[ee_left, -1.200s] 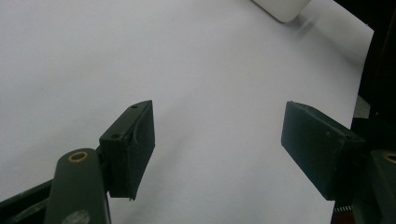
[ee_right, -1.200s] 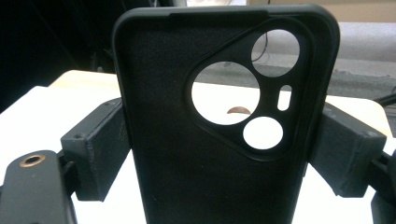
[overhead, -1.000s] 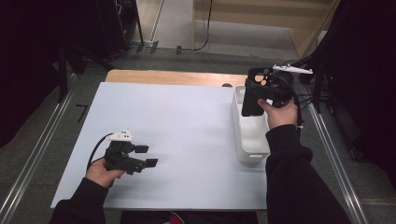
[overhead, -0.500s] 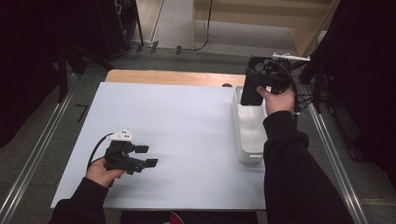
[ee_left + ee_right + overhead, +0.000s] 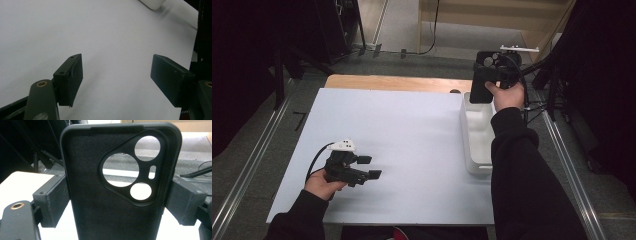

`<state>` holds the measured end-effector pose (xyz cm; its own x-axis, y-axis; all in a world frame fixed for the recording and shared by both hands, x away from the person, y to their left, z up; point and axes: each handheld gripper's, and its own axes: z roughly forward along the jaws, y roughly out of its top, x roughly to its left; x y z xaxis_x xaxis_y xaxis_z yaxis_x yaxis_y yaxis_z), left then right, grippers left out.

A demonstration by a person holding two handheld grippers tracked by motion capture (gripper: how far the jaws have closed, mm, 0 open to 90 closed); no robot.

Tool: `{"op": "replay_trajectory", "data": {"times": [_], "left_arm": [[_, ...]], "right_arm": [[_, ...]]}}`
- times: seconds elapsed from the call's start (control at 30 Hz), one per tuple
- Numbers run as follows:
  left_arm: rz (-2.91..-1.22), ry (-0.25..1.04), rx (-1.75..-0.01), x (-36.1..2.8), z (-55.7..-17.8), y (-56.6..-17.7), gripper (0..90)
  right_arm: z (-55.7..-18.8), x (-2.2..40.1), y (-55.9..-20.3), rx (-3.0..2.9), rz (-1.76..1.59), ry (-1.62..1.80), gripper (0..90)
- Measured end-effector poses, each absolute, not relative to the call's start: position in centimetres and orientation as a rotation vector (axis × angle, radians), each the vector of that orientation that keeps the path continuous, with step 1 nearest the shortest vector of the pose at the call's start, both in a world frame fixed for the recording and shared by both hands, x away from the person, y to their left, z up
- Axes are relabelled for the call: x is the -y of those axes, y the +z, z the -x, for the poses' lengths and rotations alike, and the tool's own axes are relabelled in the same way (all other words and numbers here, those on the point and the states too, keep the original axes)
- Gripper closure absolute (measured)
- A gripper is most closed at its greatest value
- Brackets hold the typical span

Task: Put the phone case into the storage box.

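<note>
A black phone case [image 5: 484, 76] with round camera cut-outs is held upright above the far end of the white bin [image 5: 477, 145], at the table's far right. My right gripper [image 5: 499, 75] is shut on the phone case [image 5: 112, 185], its pads pressed on the case's two long sides. My left gripper [image 5: 371, 167] rests low over the white table [image 5: 412, 130] near the front left, jaws wide apart and nothing between them. In the left gripper view its pads [image 5: 71, 77] hover over bare white surface.
The white bin runs along the table's right edge, partly covered by the person's right sleeve [image 5: 522, 170]. A wooden strip [image 5: 397, 82] borders the far edge of the table. Metal rails [image 5: 252, 165] flank it, and cables lie on the floor beyond.
The right gripper has carried the phone case up and away from the bin toward the far right corner. The left gripper has stayed where it was.
</note>
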<state>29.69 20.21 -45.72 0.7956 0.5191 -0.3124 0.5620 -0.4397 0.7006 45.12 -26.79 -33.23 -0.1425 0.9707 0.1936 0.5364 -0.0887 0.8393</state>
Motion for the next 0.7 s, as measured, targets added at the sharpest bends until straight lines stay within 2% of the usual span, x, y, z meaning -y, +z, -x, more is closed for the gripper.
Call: {"op": "replay_trajectory", "data": {"times": [0.7], "left_arm": [[-2.11,-0.06,-0.808,-20.4,-29.8,-45.6,25.3]], "right_arm": [[-47.0,26.6,-35.2,-1.651,-1.647,1.133,12.3]]}}
